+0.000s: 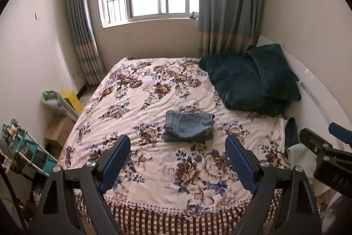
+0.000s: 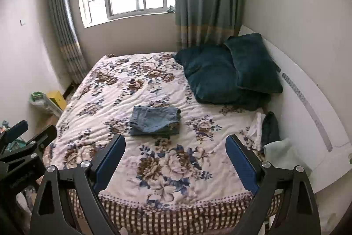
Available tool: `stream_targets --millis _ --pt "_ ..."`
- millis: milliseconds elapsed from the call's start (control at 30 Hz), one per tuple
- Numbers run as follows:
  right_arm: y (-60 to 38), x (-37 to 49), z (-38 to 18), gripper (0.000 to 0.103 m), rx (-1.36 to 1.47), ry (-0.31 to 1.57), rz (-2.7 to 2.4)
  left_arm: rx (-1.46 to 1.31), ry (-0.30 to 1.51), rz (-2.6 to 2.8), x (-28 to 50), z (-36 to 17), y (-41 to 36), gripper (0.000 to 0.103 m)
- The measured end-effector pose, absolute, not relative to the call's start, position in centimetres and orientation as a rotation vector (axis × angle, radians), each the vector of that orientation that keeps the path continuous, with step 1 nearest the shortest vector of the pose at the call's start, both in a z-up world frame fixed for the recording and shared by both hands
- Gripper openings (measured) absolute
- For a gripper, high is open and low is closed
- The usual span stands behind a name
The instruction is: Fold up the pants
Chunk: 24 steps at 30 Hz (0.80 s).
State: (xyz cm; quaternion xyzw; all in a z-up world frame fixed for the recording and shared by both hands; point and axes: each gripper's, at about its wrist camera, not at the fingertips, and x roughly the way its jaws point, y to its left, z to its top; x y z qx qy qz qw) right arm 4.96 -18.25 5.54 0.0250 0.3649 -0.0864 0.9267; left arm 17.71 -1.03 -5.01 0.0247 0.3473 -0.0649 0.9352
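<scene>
the left gripper (image 1: 177, 142) is held released above the bed's near edge. the folded pants (image 1: 189, 126) are laid mid-bed (image 1: 140, 89), long axis running left to right, well apart from both. the right gripper (image 2: 175, 141) is likewise held released.

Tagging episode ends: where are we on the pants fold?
Done: the denim pants lie as a compact folded stack on the floral bedspread, layers roughly squared. In hand: nothing; the left gripper and right gripper are both open and held back near the bed's foot, apart from the stack. Left: seemingly nothing beyond perhaps tidying a slightly uneven edge. Looks finished.
</scene>
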Motion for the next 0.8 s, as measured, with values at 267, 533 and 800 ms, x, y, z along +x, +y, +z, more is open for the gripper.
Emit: stream_targets --millis 267,533,800 --pt "-18.4 4.2 6.3 0.094 0.056 0.748 -0.182 0.03 0.723 -0.108 17.7 -5.7 -1.2 0.088" --pt "-20.4 10.3 3.8 0.097 0.058 0.739 -0.195 0.049 0.732 -0.043 20.6 -7.6 -2.0 0.102" --pt "-21.6 17.1 0.2 0.098 0.027 0.749 -0.228 0.044 0.769 0.003 25.0 -10.4 -2.3 0.102"
